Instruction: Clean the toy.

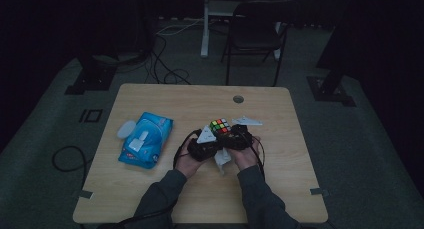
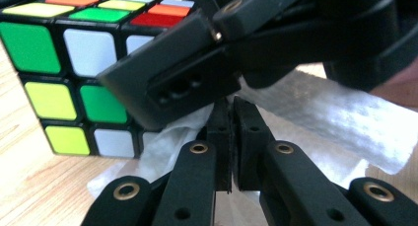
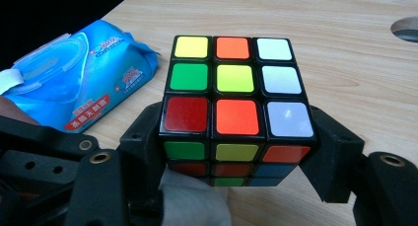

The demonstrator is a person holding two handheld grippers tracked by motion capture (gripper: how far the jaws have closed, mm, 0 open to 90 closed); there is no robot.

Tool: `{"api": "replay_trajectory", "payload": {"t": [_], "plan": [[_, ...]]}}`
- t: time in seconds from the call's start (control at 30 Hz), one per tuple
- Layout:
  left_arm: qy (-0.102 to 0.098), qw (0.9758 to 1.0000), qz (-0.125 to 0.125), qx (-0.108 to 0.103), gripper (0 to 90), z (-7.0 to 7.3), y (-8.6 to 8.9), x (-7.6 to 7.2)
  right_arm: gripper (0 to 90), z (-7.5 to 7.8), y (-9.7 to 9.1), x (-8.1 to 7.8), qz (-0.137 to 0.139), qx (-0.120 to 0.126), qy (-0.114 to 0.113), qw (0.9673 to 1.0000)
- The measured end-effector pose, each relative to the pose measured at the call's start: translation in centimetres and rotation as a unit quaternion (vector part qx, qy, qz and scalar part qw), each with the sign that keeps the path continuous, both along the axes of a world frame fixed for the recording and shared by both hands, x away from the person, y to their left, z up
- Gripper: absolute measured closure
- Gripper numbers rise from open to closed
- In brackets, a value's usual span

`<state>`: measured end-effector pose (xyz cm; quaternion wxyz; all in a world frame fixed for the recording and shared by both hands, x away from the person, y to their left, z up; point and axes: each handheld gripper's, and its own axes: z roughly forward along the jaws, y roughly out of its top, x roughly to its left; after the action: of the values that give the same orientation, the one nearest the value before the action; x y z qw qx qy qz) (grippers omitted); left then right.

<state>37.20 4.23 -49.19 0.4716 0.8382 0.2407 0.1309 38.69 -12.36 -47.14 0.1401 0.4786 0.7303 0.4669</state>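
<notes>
right gripper [image 3: 236, 152]: clamps scrambled multicoloured puzzle cube [image 3: 236, 107] | left gripper [image 2: 230, 137]: pinches thin white wipe [image 2: 340, 117] | wooden bench [image 1: 280, 124]

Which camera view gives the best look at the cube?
The right gripper view: the cube sits close and sharp, top face complete, held between the right gripper jaws. The left gripper view shows one side, partly behind a black jaw. The high view shows it small and dim.
</notes>
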Motion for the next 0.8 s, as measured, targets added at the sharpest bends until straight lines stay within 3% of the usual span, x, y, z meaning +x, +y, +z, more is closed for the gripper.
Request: {"api": "replay_trajectory", "payload": {"t": [0.3,0.63,0.8], "plan": [[-0.003,1.0000,-0.004,0.001,87.4,0.2,-0.4,0.1,34.2,0.0,0.1,-0.1,0.008,0.010,0.005,0.9999],[0.011,0.9998,0.003,0.017,87.5,-1.2,-0.4,0.6,34.2,0.4,0.0,-0.2,0.008,0.020,0.001,0.9998],[0.012,0.9998,0.009,0.014,87.7,-1.3,-0.2,0.6,34.2,0.5,-0.1,-0.1,0.008,0.023,0.002,0.9997]]}}
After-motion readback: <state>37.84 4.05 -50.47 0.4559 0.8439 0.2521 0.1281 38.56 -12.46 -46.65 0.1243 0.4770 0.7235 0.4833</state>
